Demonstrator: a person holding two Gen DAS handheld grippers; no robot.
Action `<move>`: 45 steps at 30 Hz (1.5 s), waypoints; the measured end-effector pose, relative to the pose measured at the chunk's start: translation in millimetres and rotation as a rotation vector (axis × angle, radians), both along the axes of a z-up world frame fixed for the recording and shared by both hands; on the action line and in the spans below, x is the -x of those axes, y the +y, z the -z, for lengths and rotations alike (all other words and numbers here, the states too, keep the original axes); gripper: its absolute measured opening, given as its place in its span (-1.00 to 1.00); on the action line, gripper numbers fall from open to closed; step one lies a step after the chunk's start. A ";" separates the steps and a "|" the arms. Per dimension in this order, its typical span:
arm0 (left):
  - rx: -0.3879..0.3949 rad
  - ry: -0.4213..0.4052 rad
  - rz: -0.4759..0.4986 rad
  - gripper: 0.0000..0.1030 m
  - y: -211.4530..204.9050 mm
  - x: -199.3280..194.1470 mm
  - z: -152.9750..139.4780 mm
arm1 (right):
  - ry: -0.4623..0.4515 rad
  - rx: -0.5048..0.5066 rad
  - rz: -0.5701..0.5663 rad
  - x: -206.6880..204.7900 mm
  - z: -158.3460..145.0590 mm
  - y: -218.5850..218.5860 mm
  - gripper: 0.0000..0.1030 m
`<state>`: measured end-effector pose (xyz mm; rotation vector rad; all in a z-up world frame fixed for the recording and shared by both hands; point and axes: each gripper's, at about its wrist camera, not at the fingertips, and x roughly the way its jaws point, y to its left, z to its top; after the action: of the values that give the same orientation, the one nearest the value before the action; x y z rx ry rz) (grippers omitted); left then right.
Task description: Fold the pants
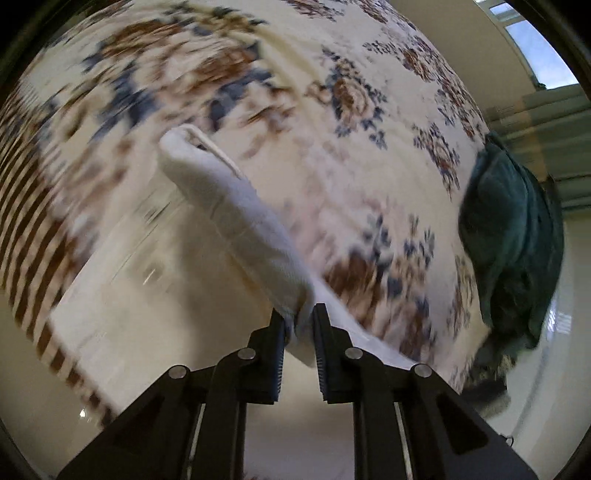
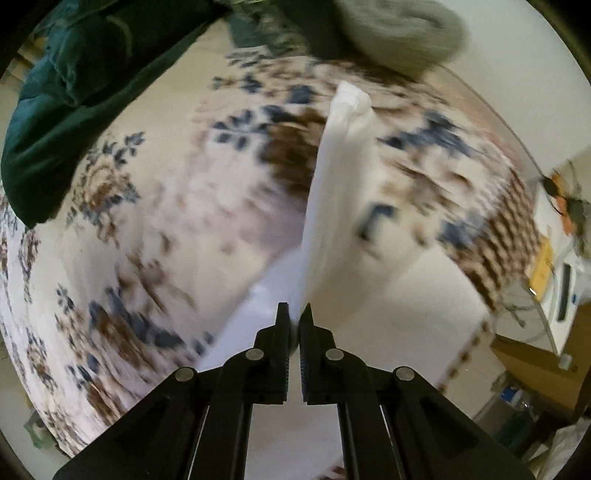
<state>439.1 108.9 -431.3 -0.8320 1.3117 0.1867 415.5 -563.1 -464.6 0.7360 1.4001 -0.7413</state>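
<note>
The white pants (image 1: 236, 218) hang lifted above a floral bedspread (image 1: 332, 173). My left gripper (image 1: 300, 321) is shut on one edge of the pants, and the fabric stretches away up and to the left as a rolled band. In the right wrist view, my right gripper (image 2: 294, 317) is shut on another edge of the white pants (image 2: 340, 177), which rise away from the fingers as a taut sheet. Both views are motion blurred.
A dark green blanket (image 1: 513, 243) lies bunched at the bed's right side in the left wrist view and at top left in the right wrist view (image 2: 74, 96). A grey cushion (image 2: 402, 33) lies at the far edge. A cluttered shelf (image 2: 561, 258) stands at the right.
</note>
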 end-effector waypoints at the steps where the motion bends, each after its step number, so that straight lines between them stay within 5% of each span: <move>1: 0.007 0.011 0.004 -0.76 1.0 10.2 4.9 | 0.012 0.012 -0.002 19.6 -1.9 1.5 -0.91; 9: 0.070 0.194 -0.002 -0.75 33.5 112.7 91.8 | 0.180 0.013 -0.030 100.9 42.4 6.8 -0.91; 11: 0.101 0.200 -0.041 -0.69 40.0 125.6 108.7 | 0.214 -0.044 -0.039 112.6 61.9 9.8 -0.72; 15: 0.155 0.169 -0.093 -0.55 46.0 146.8 103.3 | 0.187 -0.117 -0.012 135.1 71.6 16.5 0.10; 20: 0.173 0.099 -0.215 -0.32 53.5 163.6 78.2 | 0.099 -0.203 -0.016 153.5 83.2 34.5 0.11; 22: 0.154 0.088 -0.239 -0.11 60.5 164.0 80.2 | 0.085 -0.216 0.003 157.0 93.5 37.7 0.11; 25: 0.119 0.096 -0.290 -0.10 71.0 156.3 96.4 | 0.065 -0.256 0.075 170.5 116.3 32.8 0.11; 28: 0.083 0.097 -0.342 -0.12 83.7 152.3 115.3 | -0.013 -0.270 0.148 185.1 127.5 27.4 -0.21; 29: 0.063 0.089 -0.369 -0.31 85.9 149.3 118.4 | -0.032 -0.253 0.154 189.0 126.5 26.3 -0.86; 30: 0.039 0.073 -0.390 -0.64 88.5 151.3 116.8 | -0.036 -0.221 0.154 193.3 123.6 25.2 -0.99; 36: -0.091 -0.023 -0.301 -0.80 78.9 138.0 78.0 | -0.084 -0.098 0.146 223.4 75.9 7.6 -0.99; 40: -0.074 -0.027 -0.307 -0.80 92.2 127.6 75.9 | -0.109 -0.242 0.093 231.2 77.6 -3.1 -0.98; 43: -0.077 0.020 -0.318 -0.80 100.1 125.6 97.0 | -0.074 -0.317 0.084 225.8 92.3 0.0 -0.59; 44: -0.067 0.038 -0.328 -0.80 100.6 125.7 106.7 | -0.061 -0.322 0.099 225.4 95.6 -1.3 -0.09; 45: -0.066 0.045 -0.329 -0.79 102.2 129.3 111.8 | -0.052 -0.323 0.133 223.6 99.0 -7.1 0.05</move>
<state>309.8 211.1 -543.1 -0.9882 1.1972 0.5076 191.9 -570.2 -563.7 1.1013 1.4503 -0.5988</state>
